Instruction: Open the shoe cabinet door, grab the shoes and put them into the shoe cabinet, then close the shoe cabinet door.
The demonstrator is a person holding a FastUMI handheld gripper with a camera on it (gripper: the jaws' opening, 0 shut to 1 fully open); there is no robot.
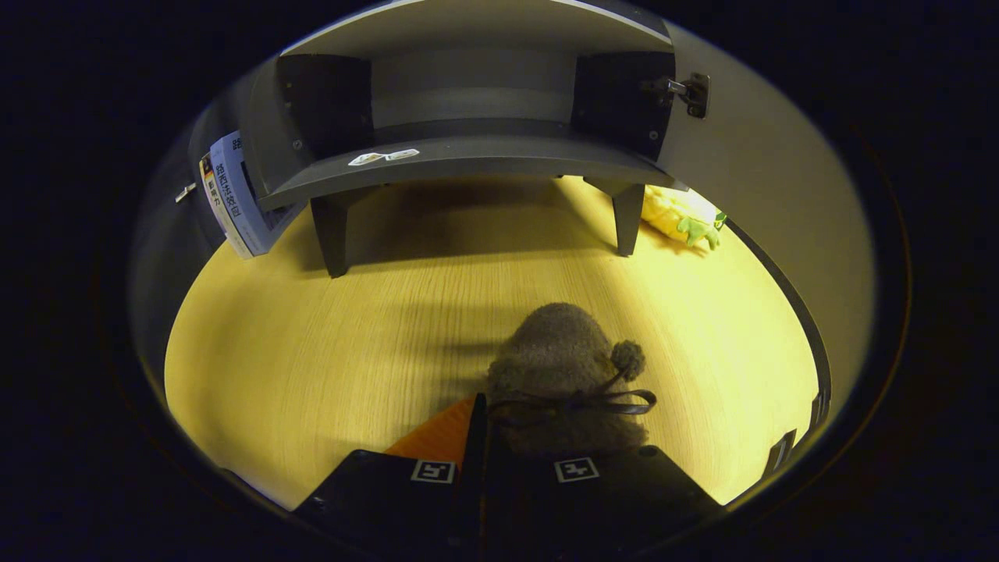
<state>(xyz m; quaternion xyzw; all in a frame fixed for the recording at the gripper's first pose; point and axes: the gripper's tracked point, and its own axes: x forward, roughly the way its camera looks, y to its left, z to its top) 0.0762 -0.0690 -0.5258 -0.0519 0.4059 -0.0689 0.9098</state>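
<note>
The floor is a pale yellowish wood-look surface with fine grain lines running across it, lit pretty warm and bright in the middle and falling off toward the sides. A soft shadow sits on it under the dark grey piece of furniture at the back. To the left, a couple of books lean upright against that furniture, blue-grey and white spines facing out. On the right there's a plain off-white panel rising off the floor, with a dark strip along its base. A yellow plush toy with green bits lies on the floor near that panel.
</note>
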